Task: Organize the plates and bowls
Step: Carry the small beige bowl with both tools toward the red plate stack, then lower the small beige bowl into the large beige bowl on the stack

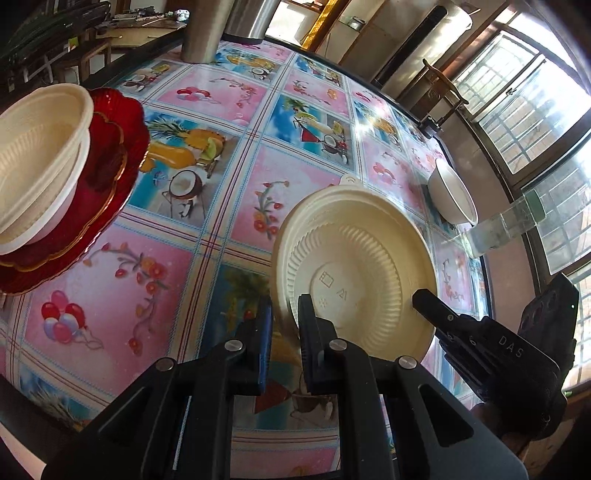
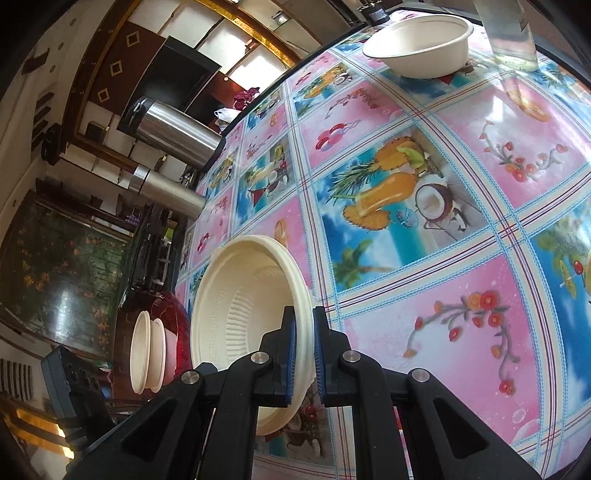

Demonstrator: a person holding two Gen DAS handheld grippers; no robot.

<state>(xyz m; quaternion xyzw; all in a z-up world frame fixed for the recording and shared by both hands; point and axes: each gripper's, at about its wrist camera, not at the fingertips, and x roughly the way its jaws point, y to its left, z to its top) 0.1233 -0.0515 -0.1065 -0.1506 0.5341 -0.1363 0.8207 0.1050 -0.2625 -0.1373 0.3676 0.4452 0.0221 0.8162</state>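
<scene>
One ribbed cream bowl [image 2: 255, 295], rim pinched by right tool [image 2: 303, 354]; left tool [image 1: 284, 332] released.

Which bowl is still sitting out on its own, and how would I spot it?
Look along the fruit-print tablecloth to its far edge by the clear bottle. The lone white bowl stands upright there, unstacked and ungripped, unlike the bowls nested on the red plate.

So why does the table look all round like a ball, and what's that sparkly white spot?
Left wrist view: the fisheye lens bends the flat tablecloth into a dome; the sparkle is window light glaring off its shiny plastic. Right wrist view: same bulge, softer sheen near the white bowl, and the room at the left edge curves and darkens.
</scene>
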